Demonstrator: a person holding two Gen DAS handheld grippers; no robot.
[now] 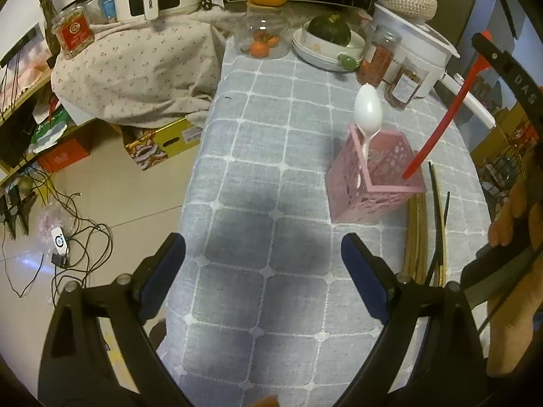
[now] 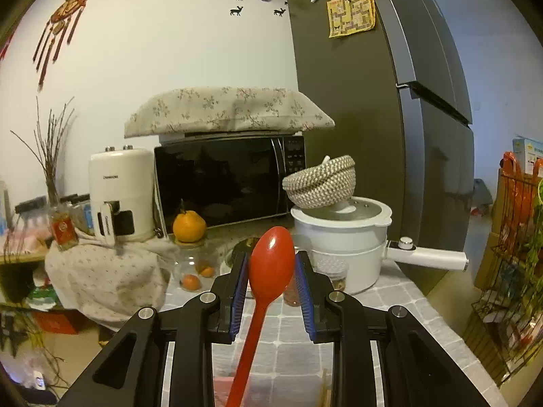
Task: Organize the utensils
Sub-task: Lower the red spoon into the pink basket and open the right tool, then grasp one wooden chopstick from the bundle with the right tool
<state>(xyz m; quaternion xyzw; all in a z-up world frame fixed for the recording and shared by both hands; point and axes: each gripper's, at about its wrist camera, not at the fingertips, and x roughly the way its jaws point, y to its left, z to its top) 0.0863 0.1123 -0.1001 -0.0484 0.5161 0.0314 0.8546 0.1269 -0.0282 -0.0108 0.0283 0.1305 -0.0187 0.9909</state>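
A pink perforated utensil holder point(image 1: 375, 176) stands on the blue checked tablecloth point(image 1: 271, 156). A white spoon point(image 1: 368, 108) stands in its far corner, bowl up. My right gripper point(image 2: 271, 268) is shut on the bowl of a red spoon point(image 2: 269, 264). In the left wrist view the red spoon point(image 1: 437, 135) hangs slanted, handle tip down inside the holder. Several chopsticks point(image 1: 424, 230) lie on the cloth right of the holder. My left gripper point(image 1: 263, 247) is open and empty, low over the cloth, left of and nearer than the holder.
At the table's far end stand a glass jar point(image 1: 261, 37) with an orange on top, stacked white bowls with a green squash point(image 1: 327, 42), spice jars point(image 1: 378, 56) and a white pot point(image 1: 414, 54). The table edge point(image 1: 200, 156) drops to the floor on the left.
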